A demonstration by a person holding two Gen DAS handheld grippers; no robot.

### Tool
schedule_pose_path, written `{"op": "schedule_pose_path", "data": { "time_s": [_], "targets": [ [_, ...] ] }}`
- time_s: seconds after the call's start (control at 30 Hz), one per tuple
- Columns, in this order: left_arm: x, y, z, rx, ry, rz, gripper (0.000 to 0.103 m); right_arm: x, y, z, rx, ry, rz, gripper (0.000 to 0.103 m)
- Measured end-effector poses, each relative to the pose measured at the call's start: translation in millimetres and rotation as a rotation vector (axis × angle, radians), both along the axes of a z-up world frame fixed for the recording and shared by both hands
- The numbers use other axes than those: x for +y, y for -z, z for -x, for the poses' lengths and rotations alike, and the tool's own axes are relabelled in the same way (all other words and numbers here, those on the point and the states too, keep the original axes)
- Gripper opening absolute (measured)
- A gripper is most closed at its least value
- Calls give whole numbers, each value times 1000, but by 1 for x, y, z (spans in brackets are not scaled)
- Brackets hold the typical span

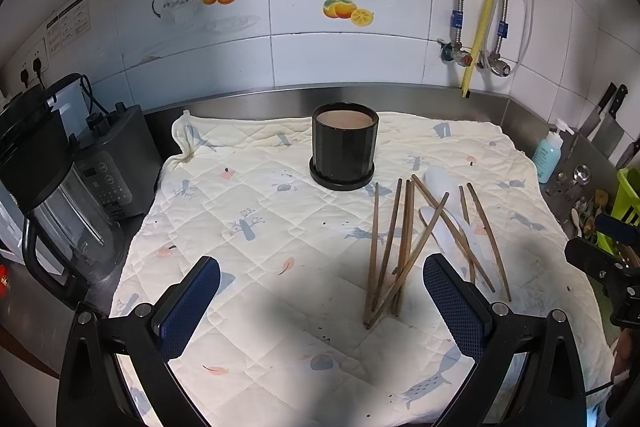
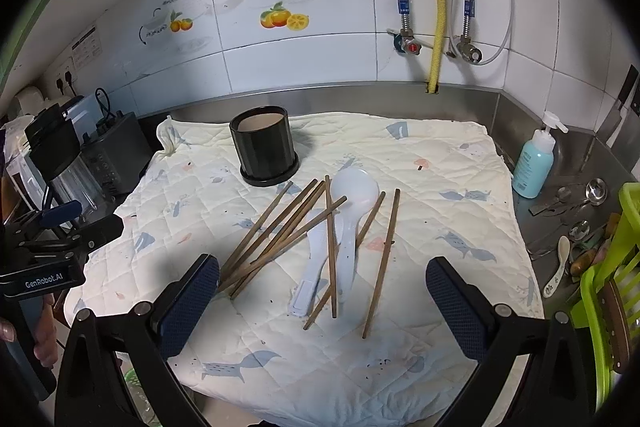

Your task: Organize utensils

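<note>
- The left gripper is held above the quilted cloth; its fingers are spread wide, nothing is gripped.
- The right gripper is likewise held over the cloth, fingers spread wide, nothing between them.
- A black pot is seen upright on its saucer, on the far part of the cloth; no utensils are seen in it.
- Brown chopsticks are scattered on the cloth just near-side and right of the pot; several are crossed and touching at the near ends.
- A white rice paddle is laid right of the pot, among the chopsticks, with one stick across its handle.
- A second, paler paddle is lying beside the first, partly under the sticks.
- A blue soap bottle is standing on the steel bench, well right of the pot.
- A blender is seen left of the pot, off the cloth.
- A green rack is at far right of the pot, spoons near it.
</note>
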State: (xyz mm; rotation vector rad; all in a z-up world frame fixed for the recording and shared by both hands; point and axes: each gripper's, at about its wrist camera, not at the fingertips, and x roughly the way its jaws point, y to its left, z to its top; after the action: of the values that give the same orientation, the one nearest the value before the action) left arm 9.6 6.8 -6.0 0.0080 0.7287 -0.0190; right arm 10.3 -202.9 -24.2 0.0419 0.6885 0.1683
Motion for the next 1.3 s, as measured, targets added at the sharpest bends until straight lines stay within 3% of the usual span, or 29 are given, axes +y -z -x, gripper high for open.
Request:
{"op": "schedule_pose_path", "data": {
  "time_s": [0.67,1.2,1.3],
  "targets": [
    [6,5,-10,18,-8,1,103,6,3,-10,17,-2,3,103],
    [-2,14,-38,46,46,-13,103,-1,12,-25,65,2,-19,85],
    [-10,18,-46,53,73,-17,97,-2,13,-27,71,8,-21,84]
  ]
}}
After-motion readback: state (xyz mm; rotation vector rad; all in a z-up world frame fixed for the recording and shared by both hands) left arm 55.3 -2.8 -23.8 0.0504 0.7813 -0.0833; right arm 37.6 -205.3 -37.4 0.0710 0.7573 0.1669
